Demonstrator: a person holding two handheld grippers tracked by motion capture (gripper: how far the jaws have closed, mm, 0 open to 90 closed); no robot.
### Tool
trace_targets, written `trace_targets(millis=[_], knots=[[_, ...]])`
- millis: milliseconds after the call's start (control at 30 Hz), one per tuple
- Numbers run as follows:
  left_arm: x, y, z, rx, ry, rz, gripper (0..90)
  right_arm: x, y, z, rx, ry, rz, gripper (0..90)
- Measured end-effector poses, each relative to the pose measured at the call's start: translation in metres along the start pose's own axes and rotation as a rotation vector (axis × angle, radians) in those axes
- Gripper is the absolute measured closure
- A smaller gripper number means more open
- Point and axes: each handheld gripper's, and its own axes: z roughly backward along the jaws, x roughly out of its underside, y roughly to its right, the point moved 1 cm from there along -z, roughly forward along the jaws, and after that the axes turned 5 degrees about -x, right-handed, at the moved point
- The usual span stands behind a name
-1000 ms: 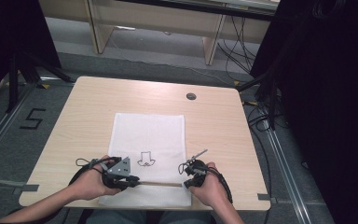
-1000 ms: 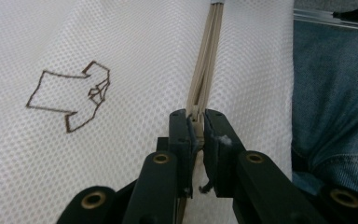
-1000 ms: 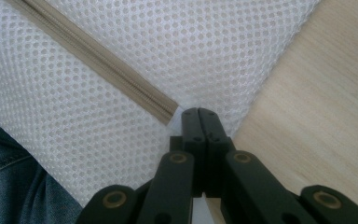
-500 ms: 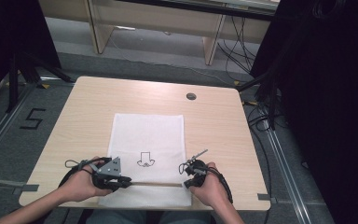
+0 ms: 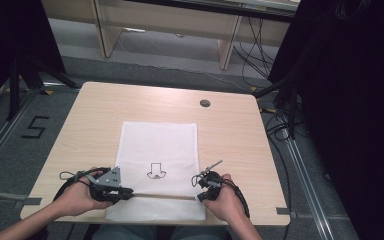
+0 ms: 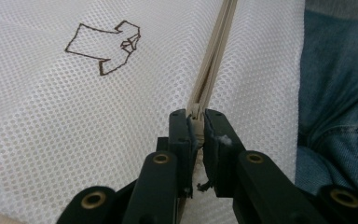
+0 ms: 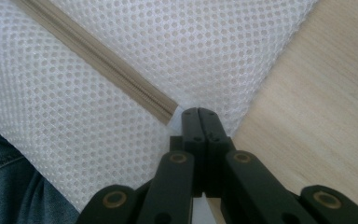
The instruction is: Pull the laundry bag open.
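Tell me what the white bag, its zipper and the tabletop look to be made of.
White bag: soft synthetic mesh, probably polyester; rows of tiny round holes, matte. Zipper: beige woven tape with fine, likely plastic, teeth, dull finish. Tabletop: pale wood-grain surface, likely laminate; the streaks look printed, smooth with low sheen.

Mesh bag [image 5: 159,150] flat on table [image 5: 240,130], near front edge; zipper [image 5: 155,196] across its near end; grommet [image 5: 205,103] behind, right.

Even, soft overhead light is falling on the counter [image 5: 105,115], casting faint shadows (no glare). Surroundings beyond the counter are lying dim, nearly black at the right. Both gripper views are showing crisp mesh, blurring slightly nearest the lens.
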Motion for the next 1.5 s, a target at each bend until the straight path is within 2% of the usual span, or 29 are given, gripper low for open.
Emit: trace_targets(millis=[100,167,233,267,300,333,367,400,467,500,533,567,633,667,700,767,800,867,1000,1100,1133,1167,1200,1233,1267,1333,1367,1433,1500], knots=[[0.007,-0.006,0.008,-0.018,-0.011,0.022,81.8,-0.001,0.000,0.000,0.002,-0.004,0.003,90.0],[0.011,-0.010,0.013,-0.049,-0.039,0.009,81.7,-0.001,0.001,0.000,0.002,-0.003,0.005,90.0],[0.014,-0.012,0.015,-0.045,-0.036,0.024,81.7,-0.001,0.001,0.000,0.004,-0.003,0.005,90.0],[0.016,-0.015,0.019,-0.060,-0.051,0.026,81.7,0.000,0.001,0.000,0.004,-0.003,0.005,90.0],[0.023,-0.022,0.026,-0.123,-0.107,-0.014,81.7,0.000,0.001,0.001,0.011,-0.009,0.004,90.0],[0.023,-0.022,0.026,-0.123,-0.107,-0.014,81.7,0.000,0.001,0.001,0.011,-0.009,0.004,90.0],[0.032,-0.030,0.034,-0.119,-0.093,0.056,81.7,0.000,0.002,0.001,0.011,-0.005,-0.005,90.0],[0.036,-0.034,0.037,-0.134,-0.120,0.039,81.8,0.000,0.002,0.001,0.010,-0.005,-0.005,90.0],[0.040,-0.035,0.039,-0.136,-0.108,0.060,81.7,0.001,0.002,0.001,0.009,-0.005,-0.010,90.0],[0.044,-0.035,0.039,-0.110,-0.081,0.115,81.7,0.000,0.002,0.001,0.009,-0.007,-0.010,90.0],[0.045,-0.034,0.038,-0.113,-0.085,0.117,81.7,0.000,0.002,0.001,0.011,-0.018,-0.012,90.0],[0.047,-0.033,0.036,-0.117,-0.119,0.075,81.7,0.000,0.002,0.001,0.010,-0.019,-0.010,90.0],[0.047,-0.033,0.035,-0.117,-0.135,0.068,81.7,0.000,0.002,0.001,0.011,-0.014,-0.003,90.0],[0.048,-0.033,0.034,-0.104,-0.126,0.088,81.7,0.000,0.003,0.001,0.011,-0.005,0.000,90.0],[0.047,-0.035,0.035,-0.108,-0.128,0.065,81.7,0.001,0.001,0.001,0.013,-0.006,-0.015,90.0],[0.047,-0.034,0.035,-0.099,-0.138,0.073,81.7,0.001,0.001,0.001,0.011,-0.005,-0.020,90.0],[0.047,-0.035,0.035,-0.100,-0.185,0.028,81.6,0.000,0.002,0.001,0.010,-0.006,-0.005,90.0],[0.047,-0.036,0.034,-0.094,-0.186,0.034,81.6,0.000,0.001,0.002,0.010,-0.017,-0.028,90.0],[0.047,-0.036,0.033,-0.094,-0.187,0.043,81.3,0.001,0.001,0.001,0.018,-0.001,-0.013,90.0],[0.046,-0.035,0.031,-0.106,-0.200,0.011,79.3,0.002,0.002,0.001,0.012,0.011,-0.018,90.0],[0.043,-0.033,0.029,-0.150,-0.136,0.026,69.6,0.004,0.003,0.001,-0.002,0.015,-0.032,90.0],[0.043,-0.033,0.029,-0.150,-0.136,0.026,65.1,0.004,0.003,0.001,-0.002,0.015,-0.032,90.0],[0.035,-0.033,0.031,-0.168,-0.041,0.063,60.7,0.005,0.004,0.003,-0.013,0.025,-0.049,88.5],[0.035,-0.033,0.031,-0.168,-0.041,0.063,57.3,0.005,0.004,0.003,-0.013,0.025,-0.049,88.5],[0.026,-0.034,0.031,-0.179,0.059,0.138,52.9,0.006,0.007,0.004,-0.048,0.042,-0.062,82.1],[0.021,-0.037,0.032,-0.196,0.088,0.158,48.2,0.006,0.008,0.005,-0.065,0.052,-0.059,79.9],[0.013,-0.041,0.030,-0.206,0.148,0.217,46.0,0.007,0.008,0.010,-0.061,0.078,-0.075,76.9],[0.007,-0.044,0.025,-0.216,0.178,0.250,42.3,0.007,0.007,0.015,-0.042,0.117,-0.072,74.8],[0.004,-0.046,0.022,-0.212,0.174,0.243,40.8,0.007,0.005,0.018,-0.051,0.137,-0.101,73.5]])
